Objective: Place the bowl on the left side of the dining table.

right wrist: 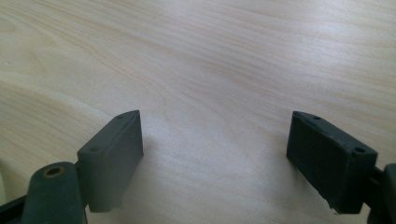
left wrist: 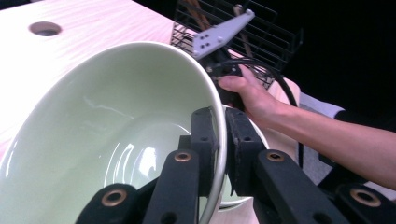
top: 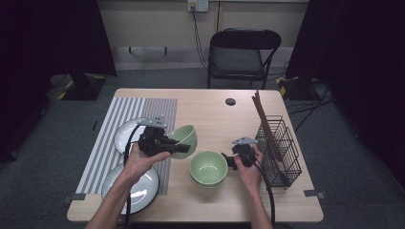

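Left tool (top: 173,143): clenched on the rim of the green bowl (top: 185,139), which hangs tilted above the surface (top: 215,114).
Right tool (right wrist: 215,154): released, jaws wide over bare wood, just right of the bowl stack (top: 208,168).
Biggest risk: a thin rim pinch; the tilted bowl could swing or slip out and crack on the stack.
Lesser risk: the plates (top: 125,136) under the left tool could get clipped.
Least: a crooked landing, leaving the bowl rocking on the stack.

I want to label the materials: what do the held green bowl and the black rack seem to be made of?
Green bowl in the left gripper: probably glazed ceramic, since it shows glossy highlights and a smooth thin rim; it could also be melamine. Black rack: looks like coated metal wire, an open grid of thin rods.
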Motion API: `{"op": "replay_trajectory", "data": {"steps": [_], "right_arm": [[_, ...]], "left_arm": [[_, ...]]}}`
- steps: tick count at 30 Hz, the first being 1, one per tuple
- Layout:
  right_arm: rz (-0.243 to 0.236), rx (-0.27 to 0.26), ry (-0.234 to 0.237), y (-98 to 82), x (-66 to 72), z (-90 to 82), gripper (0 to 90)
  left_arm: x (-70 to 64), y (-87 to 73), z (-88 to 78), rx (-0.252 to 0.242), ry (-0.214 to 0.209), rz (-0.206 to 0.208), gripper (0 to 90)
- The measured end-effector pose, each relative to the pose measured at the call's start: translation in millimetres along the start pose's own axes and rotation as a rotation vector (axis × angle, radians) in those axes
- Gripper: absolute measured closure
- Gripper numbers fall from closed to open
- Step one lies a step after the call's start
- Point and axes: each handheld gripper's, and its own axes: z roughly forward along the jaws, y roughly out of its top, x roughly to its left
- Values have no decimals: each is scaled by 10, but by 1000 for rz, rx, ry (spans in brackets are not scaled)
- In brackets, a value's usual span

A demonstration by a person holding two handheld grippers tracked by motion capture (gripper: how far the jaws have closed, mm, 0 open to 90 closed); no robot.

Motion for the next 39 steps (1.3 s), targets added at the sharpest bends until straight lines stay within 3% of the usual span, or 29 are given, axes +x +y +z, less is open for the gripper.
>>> {"op": "replay_trajectory", "data": {"steps": [7,19,23,25,30,39], "right_arm": [[0,0,1,0,0,0,180],[0,0,1,0,0,0,179],[0,0,1,0,0,0,180],[0,0,1,0,0,0,180],[0,0,1,0,0,0,180],[0,0,1,0,0,0,180]], "left_arm": [[58,4,-152,-10,34,9,828],[236,-5,-403,-45,109,-19,828],[278,-17,-441,-59,119,-37,828],[322,-24,-464,-58,150,-44,828],[379,-40,-502,-62,173,-68,828],[504,-59,-581,-67,252,-95,828]]}}
